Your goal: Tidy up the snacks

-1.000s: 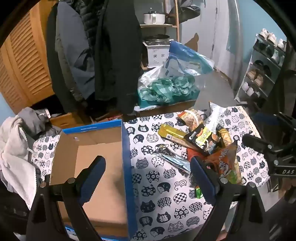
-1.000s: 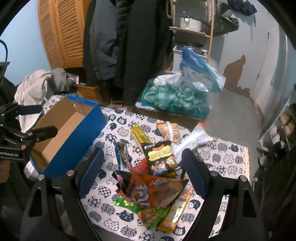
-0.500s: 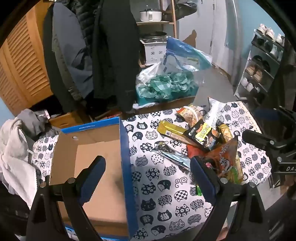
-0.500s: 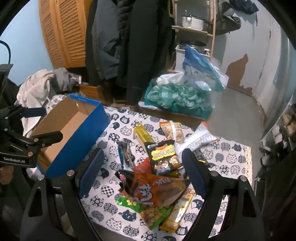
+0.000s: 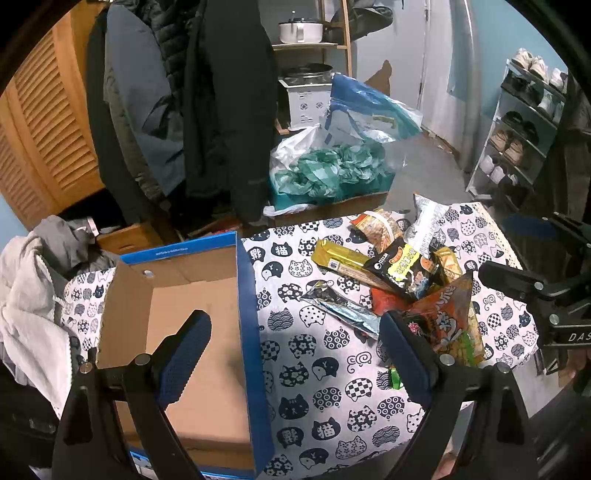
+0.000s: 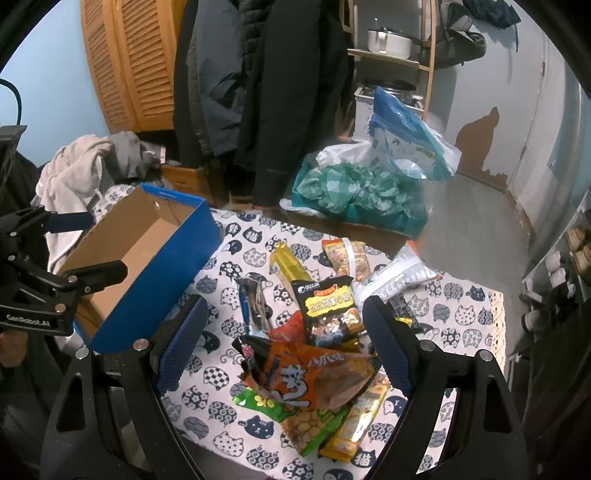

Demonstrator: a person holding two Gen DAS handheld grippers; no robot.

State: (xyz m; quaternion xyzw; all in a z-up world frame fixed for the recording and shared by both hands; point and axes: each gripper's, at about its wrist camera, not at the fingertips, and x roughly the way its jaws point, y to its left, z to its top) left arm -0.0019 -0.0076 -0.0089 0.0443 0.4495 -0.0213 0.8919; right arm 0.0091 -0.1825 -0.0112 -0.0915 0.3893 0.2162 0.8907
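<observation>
Both tools are held above the table, jaws wide apart and gripping nothing: the left gripper (image 5: pixel 295 343) has one textured blue rubber pad over the box and the other over the snack pile's edge; the right gripper (image 6: pixel 284 343) straddles the pile itself. Nearest under the right tool lies a crinkled orange foil bag (image 6: pixel 310 373) with white characters, puffed and triangular, overlapping a glossy green packet (image 6: pixel 306 421) printed with round yellow pieces and a long narrow yellow-gold wrapper (image 6: pixel 354 424). Behind these: a black packet (image 6: pixel 328 306) with yellow lettering, a slim silver-blue foil sachet (image 6: pixel 253 302), a long gold bar pack (image 6: pixel 290 266), an orange-and-white pouch (image 6: pixel 345 256) and a clear, crumpled plastic bag (image 6: pixel 400 269). All snacks rest heaped on the cloth, right of the box, none inside it. The tablecloth (image 5: pixel 317 373) is matte white fabric with navy cat-head prints. The blue cardboard box (image 5: pixel 247 317) stands open, rectangular, plain brown inside, bottom bare. Past the table: a soft heap of grey and white clothing (image 5: pixel 33 280), a translucent bag of teal checked fabric (image 5: pixel 332 170), dark padded coats (image 5: pixel 221 96) hanging, slatted wooden doors (image 5: pixel 48 129), a white lidded pot (image 5: pixel 301 31) on a wooden shelf, and a metal shoe rack (image 5: pixel 524 122).
</observation>
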